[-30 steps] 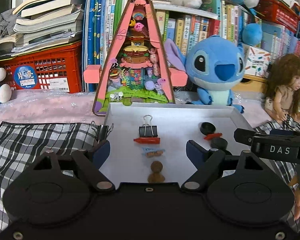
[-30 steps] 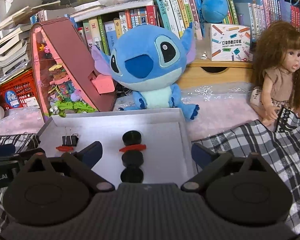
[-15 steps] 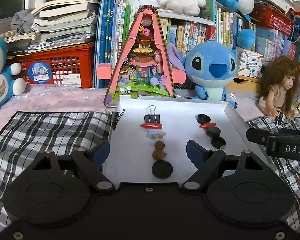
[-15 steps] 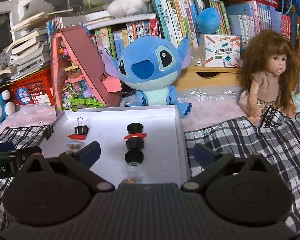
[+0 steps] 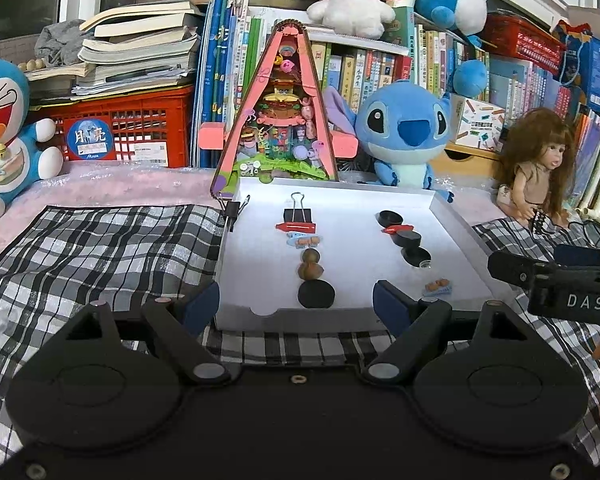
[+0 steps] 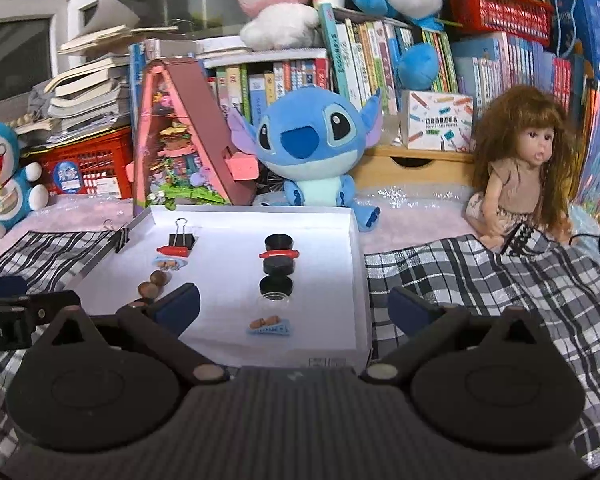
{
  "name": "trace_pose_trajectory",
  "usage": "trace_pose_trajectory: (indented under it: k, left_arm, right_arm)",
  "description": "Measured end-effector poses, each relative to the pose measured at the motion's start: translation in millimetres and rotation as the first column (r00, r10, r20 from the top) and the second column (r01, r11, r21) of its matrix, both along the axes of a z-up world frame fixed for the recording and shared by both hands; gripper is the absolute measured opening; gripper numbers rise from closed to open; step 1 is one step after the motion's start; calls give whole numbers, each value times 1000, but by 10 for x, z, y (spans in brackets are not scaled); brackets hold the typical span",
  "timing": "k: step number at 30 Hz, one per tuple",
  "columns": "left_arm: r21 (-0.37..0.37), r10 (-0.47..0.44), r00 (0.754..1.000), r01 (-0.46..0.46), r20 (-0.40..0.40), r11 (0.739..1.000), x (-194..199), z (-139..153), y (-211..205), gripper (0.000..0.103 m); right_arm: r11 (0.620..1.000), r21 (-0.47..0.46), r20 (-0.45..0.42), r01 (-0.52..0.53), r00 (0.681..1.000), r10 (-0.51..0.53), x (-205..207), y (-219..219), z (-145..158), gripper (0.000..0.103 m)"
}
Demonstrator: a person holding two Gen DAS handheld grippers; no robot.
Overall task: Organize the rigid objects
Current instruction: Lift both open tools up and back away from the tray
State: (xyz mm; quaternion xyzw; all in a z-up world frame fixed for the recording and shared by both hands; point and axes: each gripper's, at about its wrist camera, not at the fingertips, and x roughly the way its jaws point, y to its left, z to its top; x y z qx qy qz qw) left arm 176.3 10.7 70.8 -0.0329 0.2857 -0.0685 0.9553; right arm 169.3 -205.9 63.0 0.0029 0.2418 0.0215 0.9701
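Note:
A white tray (image 5: 452,232) lies on the checked cloth with small objects in two rows. The left row holds a black binder clip (image 5: 297,213), a red piece (image 5: 296,226), a blue hair clip (image 5: 302,240), a brown gourd (image 5: 310,263) and a black disc (image 5: 316,294). The right row holds black caps (image 5: 406,237), a red piece (image 5: 397,229) and another blue clip (image 5: 437,287). My left gripper (image 5: 296,304) stands open at the tray's near edge, holding nothing. My right gripper (image 6: 294,300) is open too, over the tray's near right corner (image 6: 360,344), and is seen in the left wrist view as the right gripper (image 5: 556,280).
A second binder clip (image 5: 235,209) grips the tray's left wall. Behind the tray stand a pink triangular toy house (image 5: 278,112), a blue plush (image 5: 408,128), a doll (image 5: 540,168), a red crate (image 5: 128,128) and shelves of books. A Doraemon plush (image 5: 4,136) sits far left.
Both grippers have drawn back from the tray, so its whole near edge and the nearest objects now show. Both stay open with nothing held.

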Motion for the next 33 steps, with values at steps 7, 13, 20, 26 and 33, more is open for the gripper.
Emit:
trace_pose_trajectory:
  k: [7, 13, 20, 26, 33]
  left_arm:
    - [-3, -4, 1000, 4, -5, 1000, -108, -44, 0, 83]
    - [1, 5, 1000, -5, -23, 1000, -157, -147, 2, 83]
    - [-10, 12, 999, -12, -46, 1000, -205, -271, 14, 83]
    - [-7, 21, 998, -21, -61, 1000, -210, -362, 19, 83]
    - [14, 32, 997, -31, -68, 999, -205, -492, 12, 83]
  right_arm:
    - [1000, -10, 4, -16, 1000, 16, -119, 65, -32, 103]
    - [1000, -10, -13, -2, 1000, 2, -191, 80, -131, 103]
    - [1000, -8, -33, 4, 999, -4, -240, 95, -239, 103]
    - [1000, -12, -34, 9, 999, -10, -283, 99, -287, 103]
    - [1000, -18, -65, 23, 998, -24, -285, 106, -432, 103]
